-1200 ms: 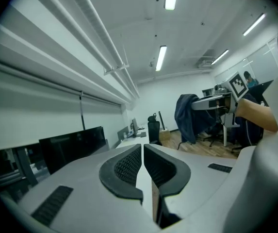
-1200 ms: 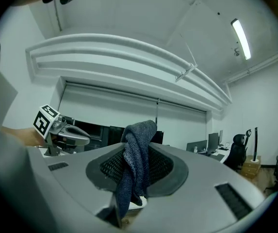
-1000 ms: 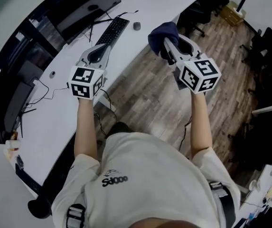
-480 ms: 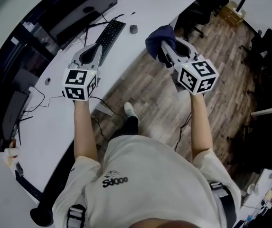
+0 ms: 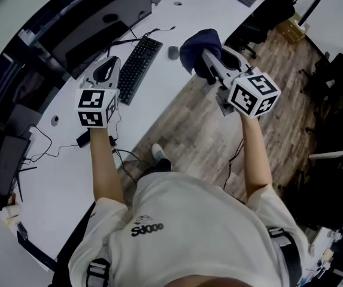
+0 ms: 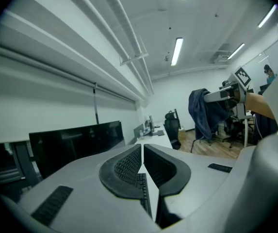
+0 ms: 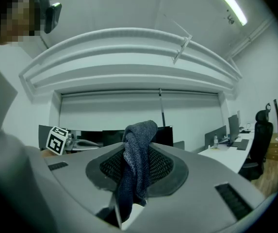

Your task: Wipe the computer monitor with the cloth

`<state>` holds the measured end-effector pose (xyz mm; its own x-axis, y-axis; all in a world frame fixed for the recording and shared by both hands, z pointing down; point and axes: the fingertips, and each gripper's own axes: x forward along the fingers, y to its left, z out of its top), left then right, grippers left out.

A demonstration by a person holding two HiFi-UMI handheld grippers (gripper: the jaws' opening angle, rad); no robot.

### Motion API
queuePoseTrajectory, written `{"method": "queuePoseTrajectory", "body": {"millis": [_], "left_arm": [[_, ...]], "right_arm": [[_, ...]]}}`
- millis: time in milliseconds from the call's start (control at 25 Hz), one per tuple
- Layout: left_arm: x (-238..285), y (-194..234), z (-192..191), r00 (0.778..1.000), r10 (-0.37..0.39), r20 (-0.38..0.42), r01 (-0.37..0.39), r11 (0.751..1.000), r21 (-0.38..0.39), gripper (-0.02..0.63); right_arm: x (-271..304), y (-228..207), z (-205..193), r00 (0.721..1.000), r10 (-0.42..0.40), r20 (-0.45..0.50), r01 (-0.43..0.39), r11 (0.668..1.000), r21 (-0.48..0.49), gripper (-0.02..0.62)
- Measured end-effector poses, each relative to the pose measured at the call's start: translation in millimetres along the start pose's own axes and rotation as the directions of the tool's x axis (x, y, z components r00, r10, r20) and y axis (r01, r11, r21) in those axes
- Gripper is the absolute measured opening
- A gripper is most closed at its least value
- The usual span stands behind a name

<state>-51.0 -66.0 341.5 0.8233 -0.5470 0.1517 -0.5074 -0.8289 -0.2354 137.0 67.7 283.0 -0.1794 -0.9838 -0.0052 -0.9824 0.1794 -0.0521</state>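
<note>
Since 1 s ago the monitor (image 5: 99, 20) and keyboard (image 5: 138, 67) have come nearer in the head view, and both arms have swung left toward the screen. The right hand-held gripper (image 5: 207, 58) is clamped on the cloth (image 5: 196, 46), a dark bundle pinched between its jaws with a fold standing above them and the rest hanging below. It is held in the air off the worktop (image 5: 189, 11) edge, near the mouse (image 5: 173, 52) and well apart from the monitor. Carrying the cloth bunched at the jaw tips likely puts its loose fold first against the glass. The left hand-held gripper (image 5: 112, 60) has its jaws pressed together on nothing and hovers just beside the keyboard, seemingly only along for balance. The wipe has not begun. No container plays a part.
</note>
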Motion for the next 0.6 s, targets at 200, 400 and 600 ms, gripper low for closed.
{"method": "queuePoseTrajectory", "body": {"millis": [200, 400, 600], "left_arm": [[18.4, 86.7, -4.7, 0.993, 0.118, -0.022, -0.117, 0.992, 0.039, 0.031], [11.3, 163.0, -23.9, 0.975, 0.218, -0.038, -0.217, 0.976, 0.027, 0.031], [-14.3, 217.9, -39.9, 0.947, 0.316, -0.057, -0.317, 0.949, -0.007, 0.031]], "right_arm": [[94.2, 11.9, 24.2, 0.99, 0.136, -0.026, -0.135, 0.991, 0.022, 0.089], [196.7, 54.2, 31.3, 0.951, 0.294, -0.094, -0.299, 0.953, -0.043, 0.089], [285.9, 117.9, 32.5, 0.89, 0.443, -0.113, -0.452, 0.888, -0.084, 0.089]]}}
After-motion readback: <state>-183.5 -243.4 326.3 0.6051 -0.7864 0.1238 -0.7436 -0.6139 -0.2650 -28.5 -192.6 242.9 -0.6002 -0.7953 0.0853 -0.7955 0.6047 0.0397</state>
